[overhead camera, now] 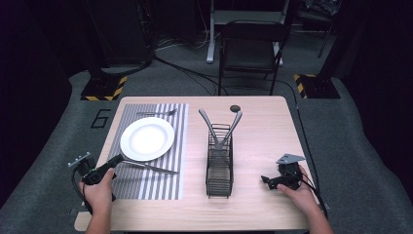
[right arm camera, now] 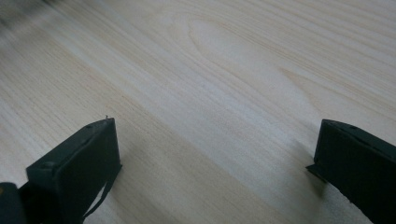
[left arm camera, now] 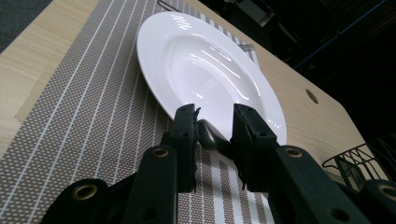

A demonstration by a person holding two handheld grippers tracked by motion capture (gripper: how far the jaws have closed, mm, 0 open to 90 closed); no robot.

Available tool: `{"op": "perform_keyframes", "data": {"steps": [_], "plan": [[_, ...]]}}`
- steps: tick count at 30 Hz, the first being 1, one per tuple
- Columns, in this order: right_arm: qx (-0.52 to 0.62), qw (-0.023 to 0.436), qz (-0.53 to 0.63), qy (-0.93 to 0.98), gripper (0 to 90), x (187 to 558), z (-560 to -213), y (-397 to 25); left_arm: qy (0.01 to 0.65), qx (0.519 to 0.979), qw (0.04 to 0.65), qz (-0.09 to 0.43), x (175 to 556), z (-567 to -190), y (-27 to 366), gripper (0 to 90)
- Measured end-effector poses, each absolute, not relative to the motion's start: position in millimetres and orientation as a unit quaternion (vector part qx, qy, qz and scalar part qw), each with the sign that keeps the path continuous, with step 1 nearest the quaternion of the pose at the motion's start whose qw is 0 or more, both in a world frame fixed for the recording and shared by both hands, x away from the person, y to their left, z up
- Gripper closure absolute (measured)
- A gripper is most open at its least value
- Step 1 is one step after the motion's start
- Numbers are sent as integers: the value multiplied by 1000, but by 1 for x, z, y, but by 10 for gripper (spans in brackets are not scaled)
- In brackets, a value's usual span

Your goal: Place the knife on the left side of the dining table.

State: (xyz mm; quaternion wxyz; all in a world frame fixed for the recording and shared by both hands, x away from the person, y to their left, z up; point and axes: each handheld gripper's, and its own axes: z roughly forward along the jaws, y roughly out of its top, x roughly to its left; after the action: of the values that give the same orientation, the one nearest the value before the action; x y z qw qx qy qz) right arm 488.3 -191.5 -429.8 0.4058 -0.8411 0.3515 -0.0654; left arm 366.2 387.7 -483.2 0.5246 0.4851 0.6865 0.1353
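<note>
Your left gripper [left arm camera: 212, 128] pinches the handle end of the knife [overhead camera: 151, 168], whose long axis runs rightward across the striped placemat [overhead camera: 146, 187], just below the white plate [overhead camera: 147, 138]. Your right gripper [overhead camera: 271, 181], jaws spread, rests well apart on bare surface [right arm camera: 224, 84] beyond the wire rack [overhead camera: 219, 165], so the left is far nearer.

Plate [overhead camera: 147, 138] on placemat [overhead camera: 165, 183], left of rack [overhead camera: 219, 168]
</note>
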Motion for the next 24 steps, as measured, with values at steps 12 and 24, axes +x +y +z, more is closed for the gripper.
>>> {"op": "perform_keyframes", "data": {"steps": [12, 24], "plan": [[-841, 406, -65, 351, 0, 488, -430, -191, 707, 466, 518, 118, 369, -496, 393, 703], [-841, 406, -65, 352, 0, 488, -430, -192, 729, 450, 506, 100, 370, -512, 398, 692]]}}
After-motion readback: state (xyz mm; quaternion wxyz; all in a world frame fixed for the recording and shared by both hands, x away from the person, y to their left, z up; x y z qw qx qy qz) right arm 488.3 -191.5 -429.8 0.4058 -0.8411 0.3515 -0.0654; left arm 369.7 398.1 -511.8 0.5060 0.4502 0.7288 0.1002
